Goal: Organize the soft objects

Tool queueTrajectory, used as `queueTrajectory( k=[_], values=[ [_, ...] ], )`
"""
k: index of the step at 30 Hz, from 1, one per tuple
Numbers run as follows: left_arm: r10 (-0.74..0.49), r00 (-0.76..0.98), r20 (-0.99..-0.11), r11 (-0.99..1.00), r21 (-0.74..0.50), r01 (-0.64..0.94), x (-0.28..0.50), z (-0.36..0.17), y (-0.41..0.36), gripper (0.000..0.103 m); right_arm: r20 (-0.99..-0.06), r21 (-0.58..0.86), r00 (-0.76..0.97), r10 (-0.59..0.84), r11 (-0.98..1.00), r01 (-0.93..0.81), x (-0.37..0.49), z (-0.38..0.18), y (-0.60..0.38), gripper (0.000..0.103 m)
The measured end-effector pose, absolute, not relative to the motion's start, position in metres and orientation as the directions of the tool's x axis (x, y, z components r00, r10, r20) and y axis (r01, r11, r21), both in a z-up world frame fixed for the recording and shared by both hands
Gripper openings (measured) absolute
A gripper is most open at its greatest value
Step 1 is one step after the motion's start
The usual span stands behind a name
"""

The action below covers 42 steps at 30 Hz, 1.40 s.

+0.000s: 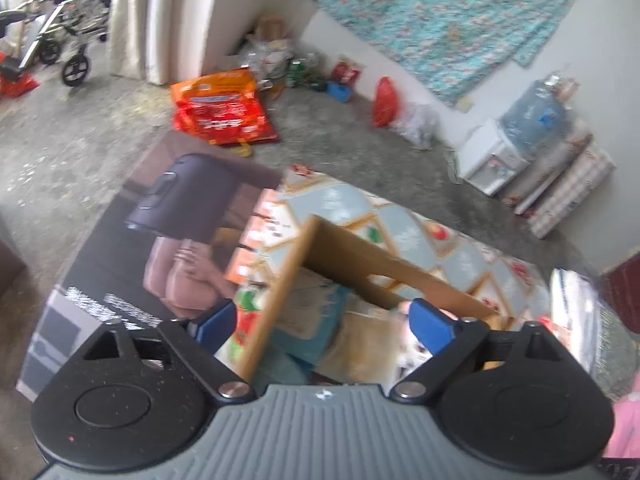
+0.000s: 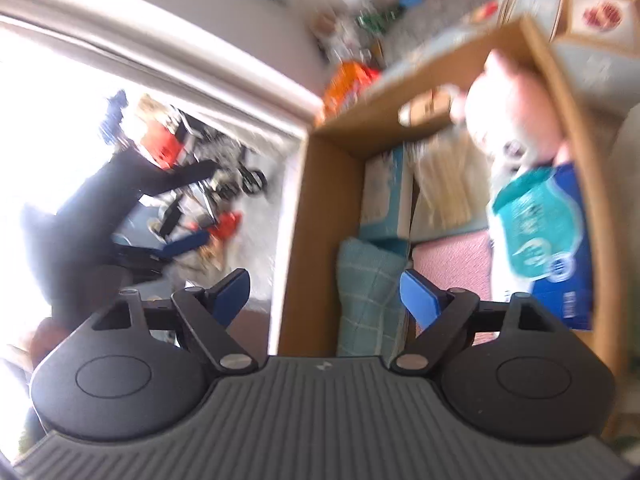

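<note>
An open cardboard box (image 2: 304,220) holds soft things: a teal checked cloth (image 2: 368,292), a pink cloth (image 2: 452,264), a cream cloth (image 2: 444,188) and a light blue pack (image 2: 386,196). A pink and white plush toy (image 2: 508,108) with a teal piece (image 2: 536,220) leans on the box's right wall, over a blue pack (image 2: 568,264). My right gripper (image 2: 325,298) is open above the box's near left wall, holding nothing. My left gripper (image 1: 324,328) is open too, straddling a wall of the cardboard box (image 1: 280,280), with nothing gripped.
The box stands on a patterned table cover (image 1: 360,200) beside a large printed carton (image 1: 120,240). On the floor beyond lie an orange bag (image 1: 224,108), a red bag (image 1: 386,100) and a water jug (image 1: 532,120). A wheelchair (image 1: 68,28) stands far left.
</note>
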<state>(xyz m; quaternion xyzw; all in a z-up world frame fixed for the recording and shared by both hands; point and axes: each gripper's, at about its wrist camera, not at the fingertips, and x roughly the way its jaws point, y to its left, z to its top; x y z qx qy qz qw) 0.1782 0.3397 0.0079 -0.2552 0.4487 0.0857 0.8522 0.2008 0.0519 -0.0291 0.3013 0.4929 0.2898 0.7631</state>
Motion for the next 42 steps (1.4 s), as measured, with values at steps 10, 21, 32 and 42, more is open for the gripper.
queueTrajectory(
  k=[10,21,32,42],
  values=[
    [-0.271,0.614,-0.741,0.865,-0.467,-0.182,0.158,0.021,0.218,0.102,-0.609,0.718,0.434,0.664,0.694,-0.054,0.131,0.009,-0.101,0.089],
    [-0.386,0.616,-0.686,0.867,-0.497,-0.011,0.109,0.036,0.051,0.103,-0.678,0.648,0.482,0.555,0.761,0.035,0.062,0.020,-0.273,0.089],
    [-0.392,0.454,-0.800,0.899,-0.439,0.003,0.179,-0.053,-0.087,0.100,-0.751,0.440,0.579,0.318,0.895,0.079,0.132,-0.046,-0.377,0.065],
    [-0.474,0.298,-0.829,0.841,-0.526,-0.128,0.254,-0.136,-0.147,0.062,-0.798,0.291,0.544,0.259,0.956,-0.028,0.249,-0.116,-0.388,0.045]
  ],
)
